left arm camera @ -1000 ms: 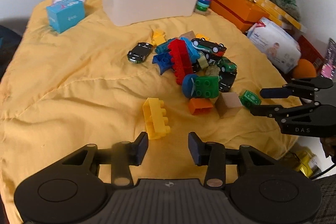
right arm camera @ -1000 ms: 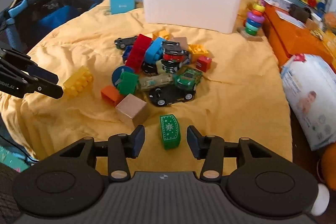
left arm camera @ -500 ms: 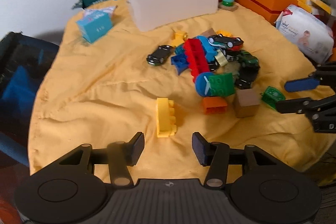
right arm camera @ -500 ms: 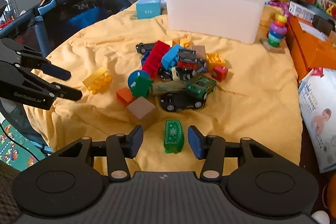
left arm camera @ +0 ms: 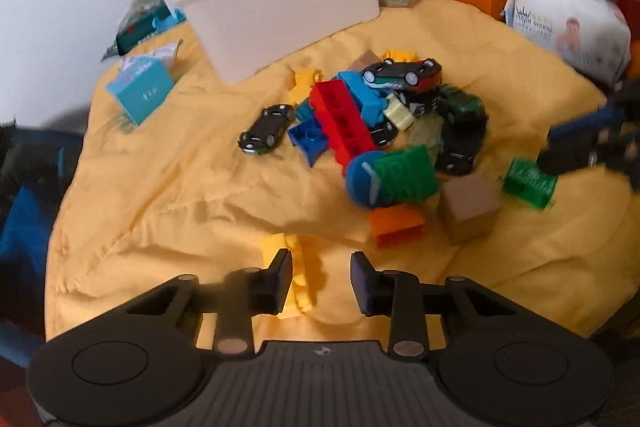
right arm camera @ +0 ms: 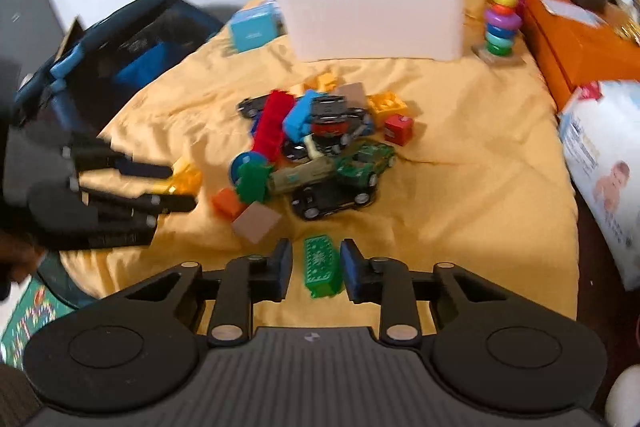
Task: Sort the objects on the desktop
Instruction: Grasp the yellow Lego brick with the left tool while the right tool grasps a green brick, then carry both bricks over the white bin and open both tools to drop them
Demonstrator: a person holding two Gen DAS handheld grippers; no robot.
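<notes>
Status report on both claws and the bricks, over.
Left claw closing around yellow brick. Right claw closing around green block, not yet gripped. Nothing in the way.

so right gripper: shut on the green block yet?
Not yet. Right gripper straddles the green block; its jaws have just been closing, but gaps show on both sides.
</notes>
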